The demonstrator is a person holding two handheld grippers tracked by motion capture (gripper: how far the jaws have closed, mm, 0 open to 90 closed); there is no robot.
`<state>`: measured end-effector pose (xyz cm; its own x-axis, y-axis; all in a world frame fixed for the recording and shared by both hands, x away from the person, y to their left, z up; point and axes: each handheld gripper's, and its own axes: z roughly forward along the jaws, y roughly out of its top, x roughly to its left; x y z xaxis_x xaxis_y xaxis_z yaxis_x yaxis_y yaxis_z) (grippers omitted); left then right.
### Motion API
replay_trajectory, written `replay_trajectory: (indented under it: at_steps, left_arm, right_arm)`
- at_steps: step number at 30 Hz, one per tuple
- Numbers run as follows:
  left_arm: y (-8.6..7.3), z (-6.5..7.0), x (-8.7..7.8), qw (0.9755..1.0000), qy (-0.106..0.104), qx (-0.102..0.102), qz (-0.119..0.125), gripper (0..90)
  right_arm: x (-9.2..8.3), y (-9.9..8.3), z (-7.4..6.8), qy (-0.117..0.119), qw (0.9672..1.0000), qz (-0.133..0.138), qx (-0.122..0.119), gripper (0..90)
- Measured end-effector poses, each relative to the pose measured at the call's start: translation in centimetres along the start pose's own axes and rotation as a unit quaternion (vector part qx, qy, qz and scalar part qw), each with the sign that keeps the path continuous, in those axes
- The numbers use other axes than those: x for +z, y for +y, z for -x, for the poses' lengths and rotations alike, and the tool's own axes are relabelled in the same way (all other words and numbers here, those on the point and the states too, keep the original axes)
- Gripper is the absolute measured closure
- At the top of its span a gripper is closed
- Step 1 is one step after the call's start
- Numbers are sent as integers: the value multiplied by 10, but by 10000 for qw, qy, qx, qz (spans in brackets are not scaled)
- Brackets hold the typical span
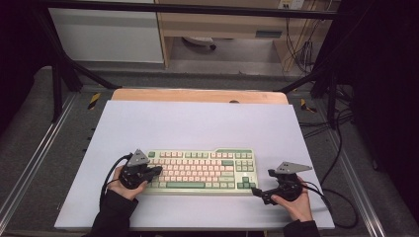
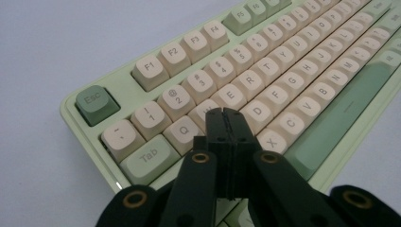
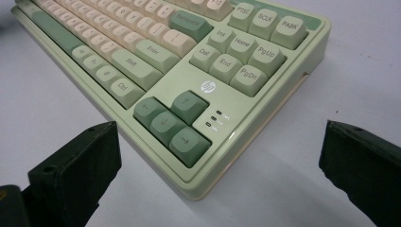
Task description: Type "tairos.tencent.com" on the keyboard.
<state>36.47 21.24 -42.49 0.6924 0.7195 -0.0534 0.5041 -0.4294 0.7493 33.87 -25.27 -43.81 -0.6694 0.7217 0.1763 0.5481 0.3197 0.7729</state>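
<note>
keyboard (image 1: 201, 170): glossy pale-green plastic case, matt cream and green keycaps | table cover (image 1: 197, 123): smooth matt white sheet | table edge (image 1: 197, 95): wood

A light green plastic keyboard (image 1: 200, 170) with cream and green keys lies flat on the white table top.

In the high view it sits in the lower middle of the picture, long side running left to right. Most letter keys are cream. The Esc key (image 2: 96, 103), Tab, Shift, Enter, the long space bar (image 2: 338, 113) and the four arrow keys (image 3: 171, 123) are darker green. A small round logo sits above the arrow keys, with three tiny lights beside them. Its near right corner fills the middle of the right gripper view.
</note>
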Motion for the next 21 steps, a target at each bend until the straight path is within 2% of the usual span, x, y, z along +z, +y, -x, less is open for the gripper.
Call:
replay_trajectory:
  at_steps: [13,17,21]
  left_arm:
    - [-3,1,4,10000,18,8,-9,899]
    - [-2,1,2,10000,-9,19,-16,899]
    - [-1,2,-3,10000,-44,38,75,899]
  right_arm:
    - [0,0,0,-3,10000,-5,6,5]
    - [0,0,0,-5,10000,1,6,4]
    - [0,1,-1,-16,10000,18,-13,6]
